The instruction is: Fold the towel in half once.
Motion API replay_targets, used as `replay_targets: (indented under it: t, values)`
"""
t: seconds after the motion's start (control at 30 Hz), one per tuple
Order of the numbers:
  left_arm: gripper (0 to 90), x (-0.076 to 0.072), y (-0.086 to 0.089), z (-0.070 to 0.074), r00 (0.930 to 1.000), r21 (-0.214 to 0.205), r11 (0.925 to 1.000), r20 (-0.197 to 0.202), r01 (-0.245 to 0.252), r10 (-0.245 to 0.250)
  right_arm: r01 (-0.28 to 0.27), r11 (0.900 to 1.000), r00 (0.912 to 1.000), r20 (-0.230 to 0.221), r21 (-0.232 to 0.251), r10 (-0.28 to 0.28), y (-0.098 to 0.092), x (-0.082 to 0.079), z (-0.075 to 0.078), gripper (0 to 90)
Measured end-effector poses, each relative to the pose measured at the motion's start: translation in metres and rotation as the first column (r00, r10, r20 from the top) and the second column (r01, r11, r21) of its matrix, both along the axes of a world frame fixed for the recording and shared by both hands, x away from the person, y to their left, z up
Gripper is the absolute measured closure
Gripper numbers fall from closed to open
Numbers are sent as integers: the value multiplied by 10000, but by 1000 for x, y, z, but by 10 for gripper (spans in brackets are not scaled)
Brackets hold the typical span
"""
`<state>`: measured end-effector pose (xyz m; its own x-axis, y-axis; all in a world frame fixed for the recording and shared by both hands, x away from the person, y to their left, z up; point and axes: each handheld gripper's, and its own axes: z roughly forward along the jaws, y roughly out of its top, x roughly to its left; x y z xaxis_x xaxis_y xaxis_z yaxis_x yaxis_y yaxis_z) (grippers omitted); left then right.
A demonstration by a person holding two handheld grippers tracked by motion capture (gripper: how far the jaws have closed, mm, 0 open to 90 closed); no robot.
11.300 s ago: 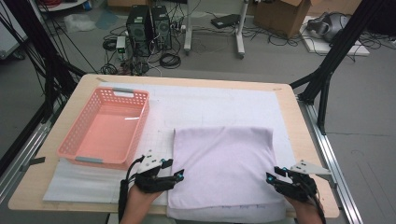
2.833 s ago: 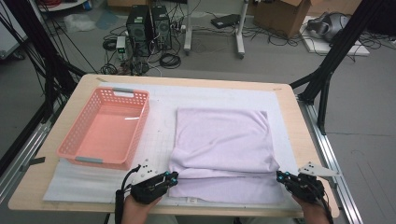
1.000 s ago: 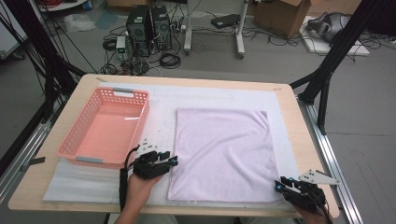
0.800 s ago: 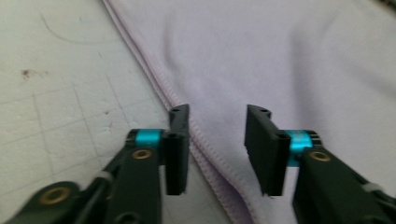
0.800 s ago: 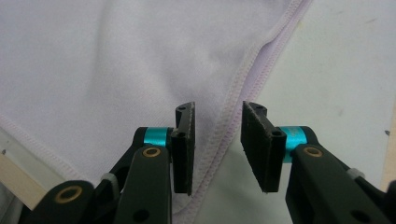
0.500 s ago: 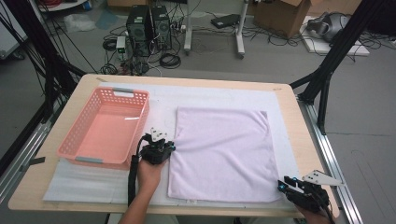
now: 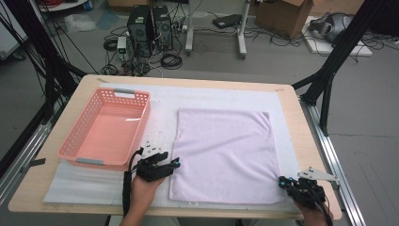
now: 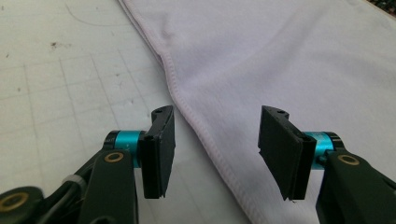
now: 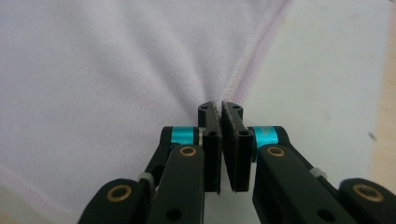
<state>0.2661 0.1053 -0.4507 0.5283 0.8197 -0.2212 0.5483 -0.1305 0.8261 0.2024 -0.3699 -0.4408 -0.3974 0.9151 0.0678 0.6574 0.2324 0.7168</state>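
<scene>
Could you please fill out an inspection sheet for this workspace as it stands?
Surface: wooden table under a white mat.
Job's things: lilac towel spread flat on the mat.
Clutter: empty pink basket left of the towel.
Grippers: left gripper open, jaws straddling the towel's hem, just been opening; right gripper shut on the towel's edge near its corner.
Cables: black cable along the left forearm.
Surroundings: computer towers, floor cables, cardboard box.

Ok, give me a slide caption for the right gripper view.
Right gripper pinching the stitched hem of the lilac towel.
</scene>
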Motion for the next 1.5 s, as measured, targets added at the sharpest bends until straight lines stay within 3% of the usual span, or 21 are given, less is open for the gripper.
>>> replay_targets:
  t: [0.07,0.13,0.33,0.43,0.5,0.53,0.6,0.63,0.67,0.7,0.77,0.83,0.9,1.0,1.1,1.23,1.27,1.3,1.33,1.4,1.5]
  values:
    - [463,-7,1,-1,9998,-71,9998,3,190,-190,114,9999,9999,-62,18,-114,-3,-6,0,862]
    - [462,-13,1,-1,9995,-150,9994,-54,322,-323,240,9997,9995,213,-77,-238,-6,-9,0,739]
    - [448,-31,7,1,9978,-431,9976,-340,548,-562,241,9939,9984,476,1079,-294,-14,-14,6,635]
    - [443,-39,7,0,9951,-555,9957,-611,746,-780,74,9948,9999,104,1016,-85,-10,-12,0,593]
    - [421,-42,5,-1,9889,-717,9919,-981,1049,-1117,-23,9968,9998,-198,804,39,-6,-10,-6,584]
    - [417,-44,4,-3,9853,-678,9904,-1141,1201,-1273,-23,9978,10000,-89,663,29,-5,-11,-5,586]
    - [411,-50,0,-6,9920,-403,9936,-645,1058,-1083,-78,9997,10000,-16,229,78,-3,-12,-4,629]
    - [458,-53,-3,-7,9955,6,9962,-390,865,-864,-39,9999,10000,-38,151,40,-1,-12,-4,676]
    - [570,-55,-4,-7,9978,442,9969,-156,653,-646,-86,9998,9999,-119,187,88,-1,-11,-3,820]
    - [682,-55,-3,-7,9981,572,9964,-116,619,-613,-252,9982,9992,-293,540,268,-1,-11,-3,843]
    - [859,-54,2,-6,9935,-167,9967,-803,794,-805,-248,9980,9990,-347,579,269,-2,-12,-2,863]
    - [865,-60,6,-4,9922,-127,9957,-831,919,-927,-231,9947,9978,-590,1001,291,-8,-12,-1,870]
    - [868,-66,11,0,9902,-425,9937,-892,1040,-1074,-237,9862,9972,-664,1640,351,-16,-17,2,872]
    - [868,-80,19,4,9870,-552,9893,-812,1348,-1390,-428,9741,9969,-547,2219,563,-26,-28,10,873]
    - [867,-92,23,4,9832,-679,9854,-845,1561,-1616,-618,9719,9947,-657,2270,786,-27,-38,13,872]
    - [833,-96,24,6,9830,-695,9827,-532,1717,-1755,-723,9794,9929,-794,1885,885,-23,-46,13,849]
    - [772,-93,24,6,9848,-644,9838,-364,1674,-1699,-724,9808,9930,-793,1812,880,-22,-46,12,801]
    - [653,-90,23,5,9875,-695,9858,-268,1531,-1553,-568,9850,9945,-778,1629,702,-21,-45,11,675]
    - [566,-87,23,4,9894,-790,9867,-195,1422,-1441,-422,9874,9969,-598,1522,518,-20,-43,10,600]
    - [495,-80,21,5,9920,-813,9887,233,1257,-1242,-434,9845,9987,-193,1697,474,-20,-40,10,549]
    - [462,-64,18,9,9915,-877,9892,663,1174,-1118,-482,9860,9984,365,1599,429,-16,-35,13,540]
